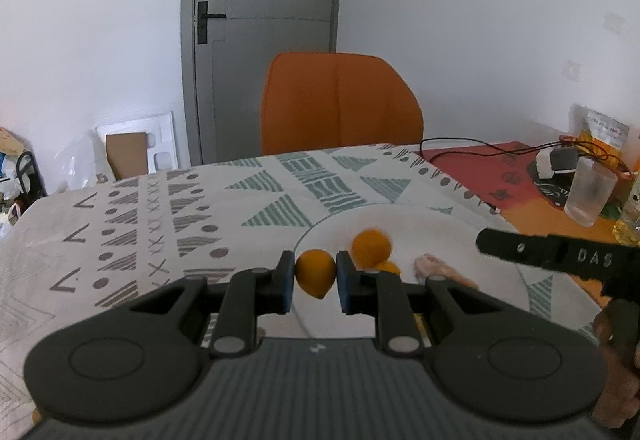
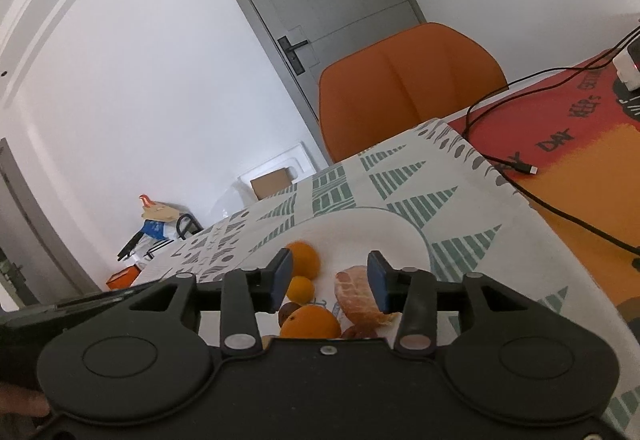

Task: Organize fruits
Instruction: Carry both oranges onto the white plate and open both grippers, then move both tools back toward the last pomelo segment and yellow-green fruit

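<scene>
Showing only from the right wrist: peeled orange [image 2: 357, 291] on plate [image 2: 400, 230].

Black linkages, blue-padded fingers [image 1: 285, 282]

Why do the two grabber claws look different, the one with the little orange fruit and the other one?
The left gripper is closed on a small orange fruit, while the right gripper is open wide and holds nothing. The left gripper carries its fruit above the white plate; the right gripper hovers over a peeled orange lying on the plate. Both have black arms and blue pads.
</scene>
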